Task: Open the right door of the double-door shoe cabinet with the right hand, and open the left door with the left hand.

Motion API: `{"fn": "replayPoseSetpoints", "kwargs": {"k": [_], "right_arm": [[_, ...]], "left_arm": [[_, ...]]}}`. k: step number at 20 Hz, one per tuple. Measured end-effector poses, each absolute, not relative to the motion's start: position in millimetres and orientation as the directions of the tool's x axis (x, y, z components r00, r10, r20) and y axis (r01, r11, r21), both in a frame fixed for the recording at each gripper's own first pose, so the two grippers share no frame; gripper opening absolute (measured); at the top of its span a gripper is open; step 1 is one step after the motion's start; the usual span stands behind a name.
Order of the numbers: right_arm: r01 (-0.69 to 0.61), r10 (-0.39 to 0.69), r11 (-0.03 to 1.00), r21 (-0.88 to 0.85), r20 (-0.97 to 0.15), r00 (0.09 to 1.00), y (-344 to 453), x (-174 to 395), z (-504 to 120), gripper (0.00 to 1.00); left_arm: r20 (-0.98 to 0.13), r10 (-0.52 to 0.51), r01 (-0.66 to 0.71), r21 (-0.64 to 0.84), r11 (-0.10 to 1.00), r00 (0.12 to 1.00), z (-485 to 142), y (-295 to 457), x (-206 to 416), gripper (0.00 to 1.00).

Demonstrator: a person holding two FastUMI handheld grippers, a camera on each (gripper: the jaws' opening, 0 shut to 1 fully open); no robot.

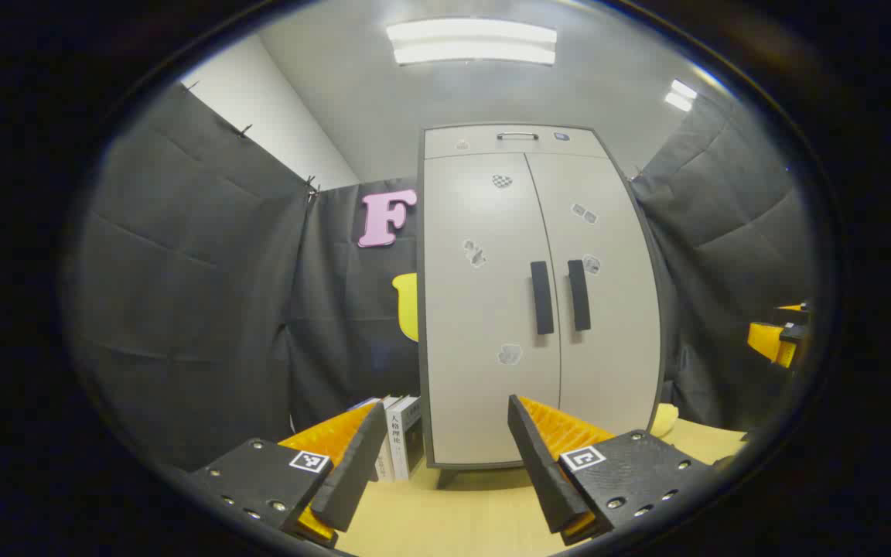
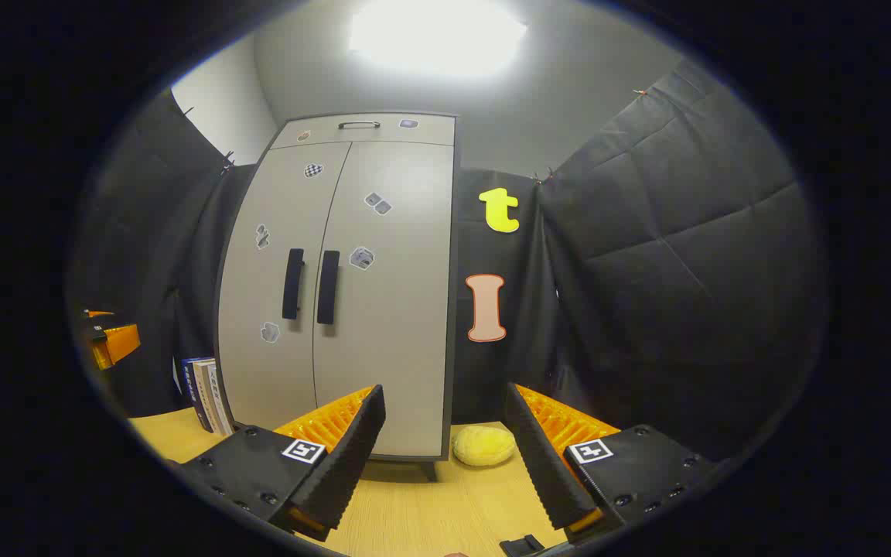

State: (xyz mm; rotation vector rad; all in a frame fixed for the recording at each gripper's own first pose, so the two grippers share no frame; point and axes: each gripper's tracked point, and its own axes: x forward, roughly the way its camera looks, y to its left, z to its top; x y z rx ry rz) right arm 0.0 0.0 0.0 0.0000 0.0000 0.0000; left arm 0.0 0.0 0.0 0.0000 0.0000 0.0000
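Cabinet (image 1: 538, 302) doors closed. Left gripper (image 1: 445, 456) and right gripper (image 2: 445, 449) both spread wide, well short of cabinet, tabletop (image 2: 430, 510) between.

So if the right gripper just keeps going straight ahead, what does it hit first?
Probably the black cloth wall just right of the cabinet, or the cabinet's right edge; the open right gripper points there, though depth is unclear.

shoe cabinet (image 1: 538, 309) on table (image 1: 461, 518), books (image 1: 399, 441) left, cushion (image 2: 484, 446) right
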Motion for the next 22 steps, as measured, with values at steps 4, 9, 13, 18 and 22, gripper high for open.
{"fn": "replayPoseSetpoints", "kwargs": {"k": [4,9,13,18,22], "right_arm": [[-0.002,0.002,1.0,-0.001,-0.009,1.0,1.0,1.9,-2.9,0.98],[0.0,0.0,1.0,-0.001,-0.014,1.0,2.5,3.0,-4.3,0.98],[0.002,-0.002,1.0,-0.012,-0.019,1.0,4.8,6.1,-3.0,0.98],[0.003,-0.003,1.0,-0.022,-0.016,1.0,8.4,14.1,1.3,0.98],[-0.031,0.031,1.0,0.004,-0.017,0.999,24.7,34.4,14.4,0.97]], "left_arm": [[0.007,-0.002,0.002,0.015,1.0,1.0,3.1,-2.0,-2.1,0.92],[0.003,-0.002,0.002,0.018,1.0,1.0,3.4,-2.0,-3.6,0.92],[-0.001,0.009,-0.009,0.018,1.0,1.0,1.1,5.0,-4.6,0.92],[0.004,0.021,-0.021,0.016,1.0,1.0,3.4,14.0,-6.8,0.92],[0.006,0.043,-0.043,0.027,0.999,0.999,4.8,25.2,-12.2,0.92]]}}
